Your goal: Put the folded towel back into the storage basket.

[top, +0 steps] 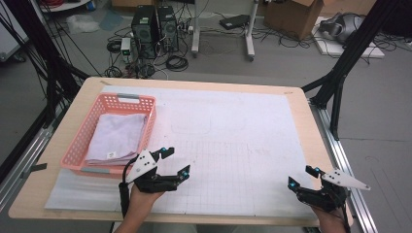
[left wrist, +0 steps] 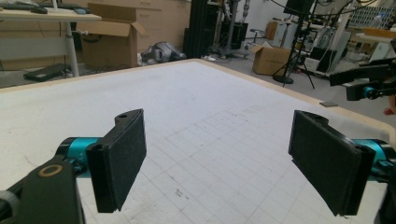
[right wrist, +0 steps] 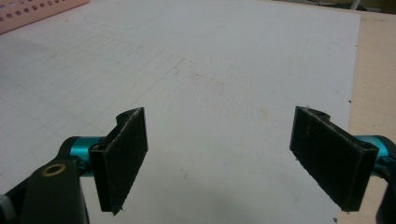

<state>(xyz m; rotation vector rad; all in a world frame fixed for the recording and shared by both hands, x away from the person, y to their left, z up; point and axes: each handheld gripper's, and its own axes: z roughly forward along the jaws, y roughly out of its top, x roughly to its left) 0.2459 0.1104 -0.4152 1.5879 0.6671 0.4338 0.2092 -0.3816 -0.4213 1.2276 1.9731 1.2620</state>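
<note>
A pink plastic basket (top: pixel 77 145) sits at the table's left, with a folded pale lilac towel (top: pixel 116 136) lying in it. Just right of the basket's near corner my left gripper (top: pixel 176 162) is held low over the white gridded mat (top: pixel 233 141), open, with nothing between its jaws. In the left gripper view the left gripper (left wrist: pixel 217 163) looks across bare mat. My right gripper (top: pixel 302 176) is at the near right corner of the mat, open and holding nothing. In its own view the right gripper (right wrist: pixel 219 161) faces bare mat, with the basket (right wrist: pixel 28 16) at top left.
The wooden table (top: pixel 301 99) borders the mat on every side. Black frame posts (top: pixel 340 73) stand at both far corners. On the floor beyond are computer towers (top: pixel 155 29), cables and a cardboard box (top: pixel 291 17). The right gripper (left wrist: pixel 369 81) appears at the left gripper view's right edge.
</note>
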